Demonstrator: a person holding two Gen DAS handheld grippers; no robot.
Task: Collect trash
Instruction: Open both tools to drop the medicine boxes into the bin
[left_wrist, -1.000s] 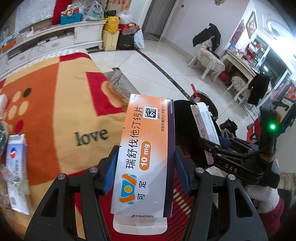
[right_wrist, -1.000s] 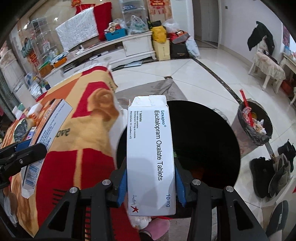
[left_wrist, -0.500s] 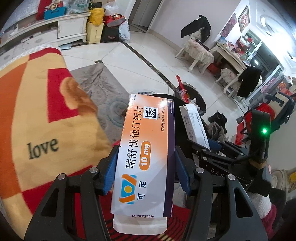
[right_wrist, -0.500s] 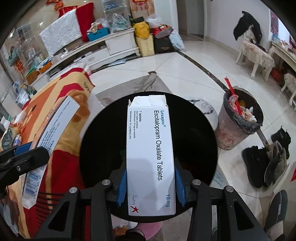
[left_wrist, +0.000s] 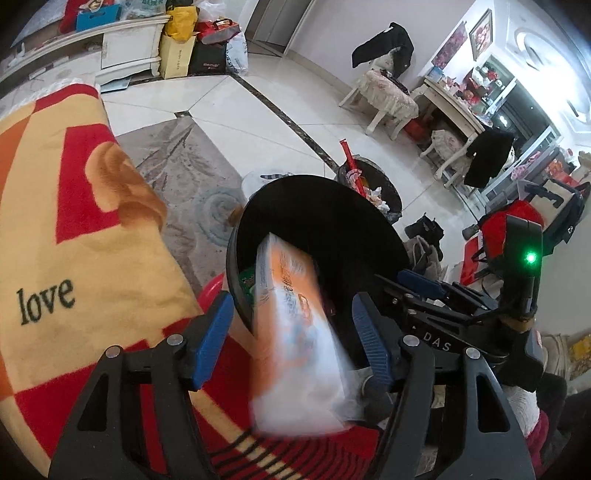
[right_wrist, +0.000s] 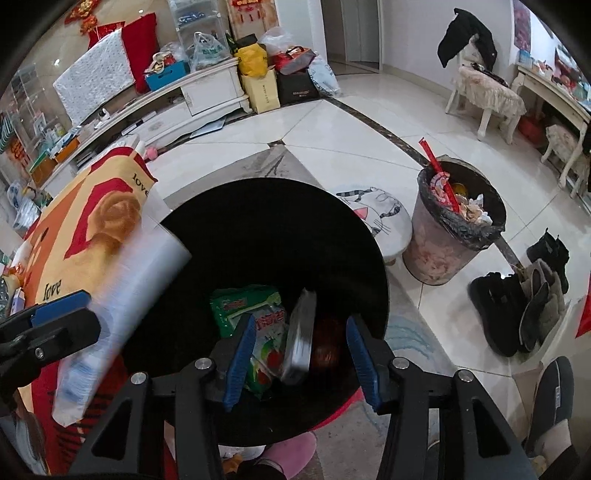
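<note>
A black trash bin (right_wrist: 266, 229) stands just below both grippers; it also shows in the left wrist view (left_wrist: 332, 225). My left gripper (left_wrist: 291, 332) is open, and the orange-and-white medicine box (left_wrist: 295, 325) is blurred, falling between its fingers into the bin. It also shows in the right wrist view (right_wrist: 122, 302). My right gripper (right_wrist: 301, 358) is open, and the white tablet box (right_wrist: 301, 336) lies loose, falling on edge inside the bin beside a green packet (right_wrist: 251, 310).
A table under a red and orange "love" blanket (left_wrist: 66, 206) lies to the left. A second, full trash bin (right_wrist: 454, 225) stands on the tiled floor to the right, with shoes (right_wrist: 524, 306) beside it. A white stool (right_wrist: 384, 218) stands behind the black bin.
Both grippers have opened over the black bin. The orange box has slipped out of the left gripper and the white tablet box out of the right one, down into the bin.
</note>
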